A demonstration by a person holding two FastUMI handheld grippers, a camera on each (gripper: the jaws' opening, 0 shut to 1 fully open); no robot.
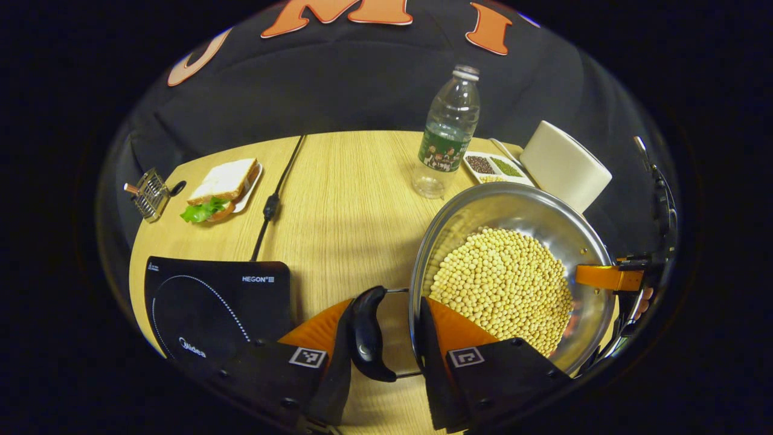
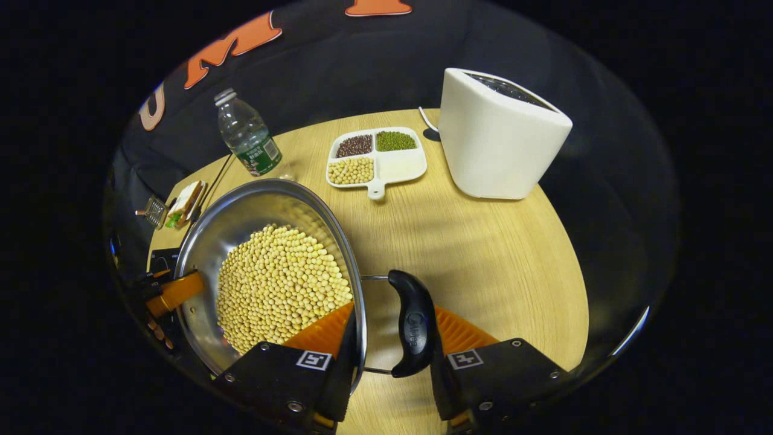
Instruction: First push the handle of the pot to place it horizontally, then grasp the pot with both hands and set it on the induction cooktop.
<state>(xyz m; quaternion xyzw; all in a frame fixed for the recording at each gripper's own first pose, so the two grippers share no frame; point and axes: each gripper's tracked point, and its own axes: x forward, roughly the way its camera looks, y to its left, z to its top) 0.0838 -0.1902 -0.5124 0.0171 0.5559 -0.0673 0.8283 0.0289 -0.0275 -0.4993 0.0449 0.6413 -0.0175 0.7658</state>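
Bracketing: both tongs sit at the pot's two black handles, one each side.
Left tongs point(image 1: 386, 338): jaws partly open, left handle point(image 1: 366, 333) and pot rim between the fingers; whether both pads press, I cannot tell.
Right tongs point(image 2: 389, 338): same story, partly open around the right handle point(image 2: 412, 331) and rim; a firm clamp I cannot confirm.
Pot point(image 1: 483, 211): steel, full of pale beans point(image 1: 504, 287), on the bench point(image 1: 356, 181) or just off it, to the right of the cooktop; which, I cannot say.
Cooktop point(image 1: 208, 305): black, bare on top, near the left bench edge, cord running away behind it.
Done, by my reading: handles look swung out level, so the push step seems finished; two-handed grasp is being set.
Left to do: lift, carry across, set down on the cooktop.
Count: one pot, two handles, two tongs, one cooktop.
Bystanders: one water bottle point(image 1: 447, 136), one sandwich point(image 1: 220, 187), one divided dish of beans point(image 2: 375, 156), one white container point(image 2: 498, 136).
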